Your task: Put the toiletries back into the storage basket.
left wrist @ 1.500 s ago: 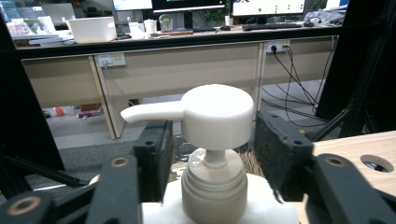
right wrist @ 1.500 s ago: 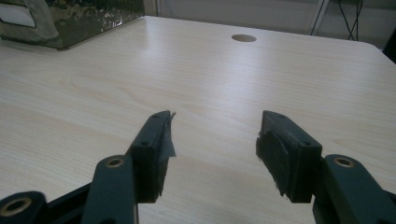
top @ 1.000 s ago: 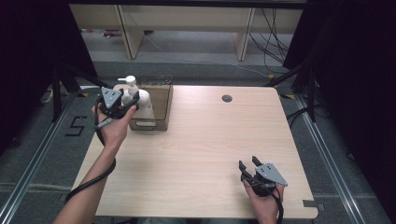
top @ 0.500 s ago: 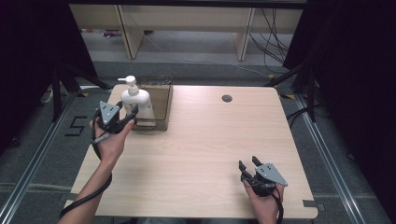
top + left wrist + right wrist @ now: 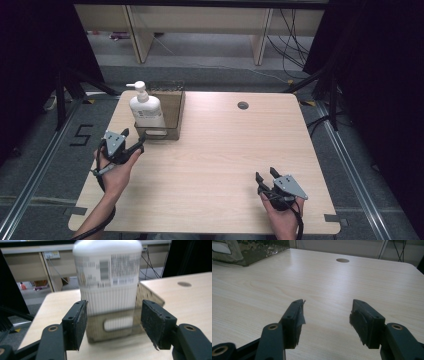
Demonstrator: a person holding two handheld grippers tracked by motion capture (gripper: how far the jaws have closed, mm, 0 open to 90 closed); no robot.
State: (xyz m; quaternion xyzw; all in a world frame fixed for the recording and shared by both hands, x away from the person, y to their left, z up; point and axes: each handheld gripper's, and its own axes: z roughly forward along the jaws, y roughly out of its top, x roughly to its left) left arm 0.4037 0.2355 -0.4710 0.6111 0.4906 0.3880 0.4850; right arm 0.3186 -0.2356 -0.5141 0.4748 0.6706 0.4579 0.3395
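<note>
My left gripper [image 5: 134, 143] is released, jaws spread, just short of the box [image 5: 170, 111]. The pump bottle [image 5: 145, 109] stands upright in the box's near-left end. My right gripper [image 5: 266, 178] rests released, well apart, on the table [image 5: 220, 145].

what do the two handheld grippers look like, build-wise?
Both the left gripper and the right gripper are black, each with two blocky jaws and a grey three-cornered plate on top. A dark cable trails from each. In the gripper views the inner pads look worn and frayed at the edges, with brass-coloured rivets at the jaw bases. Forearms are bare, no sleeves in view.
</note>
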